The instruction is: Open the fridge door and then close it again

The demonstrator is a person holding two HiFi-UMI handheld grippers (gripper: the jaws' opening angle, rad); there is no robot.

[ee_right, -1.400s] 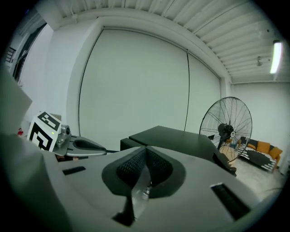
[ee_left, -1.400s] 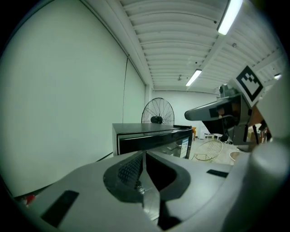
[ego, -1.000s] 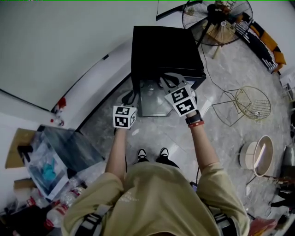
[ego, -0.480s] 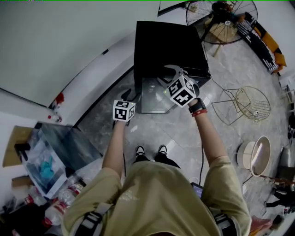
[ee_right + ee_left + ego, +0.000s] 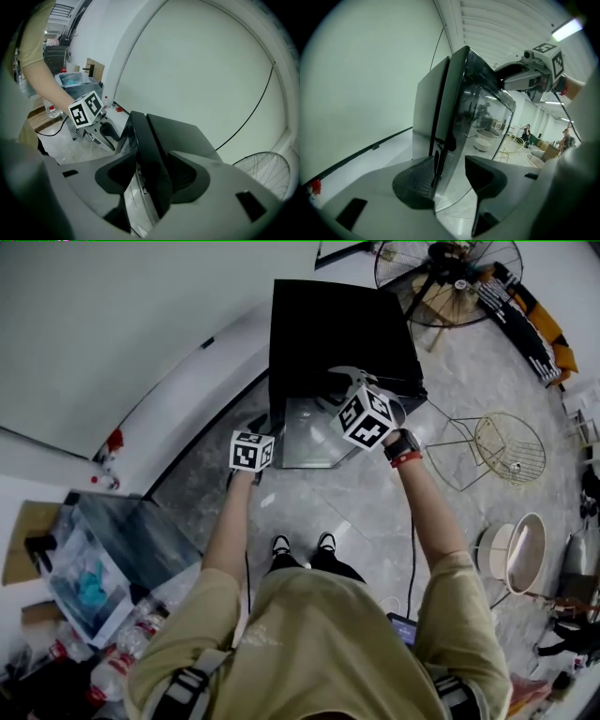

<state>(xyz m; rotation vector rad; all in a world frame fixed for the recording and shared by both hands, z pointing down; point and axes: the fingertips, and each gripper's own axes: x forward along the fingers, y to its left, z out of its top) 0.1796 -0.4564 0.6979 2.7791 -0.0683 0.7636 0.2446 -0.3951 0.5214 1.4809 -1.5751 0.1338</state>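
Both tongs [image 5: 450, 178] [image 5: 152, 178], just opened, straddle fridge door [image 5: 309, 432] edges.

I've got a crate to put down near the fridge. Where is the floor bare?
Bare floor lies between the fridge and the person's shoes, and between the fridge and the wire chair. The fridge's top is bare too. Crowded: lower left, with a box and bottles, and the right edge around the round tub.

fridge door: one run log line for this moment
left hand-held gripper: jaws just opening, astride fridge door edge | right hand-held gripper: same, also astride door | grip: none
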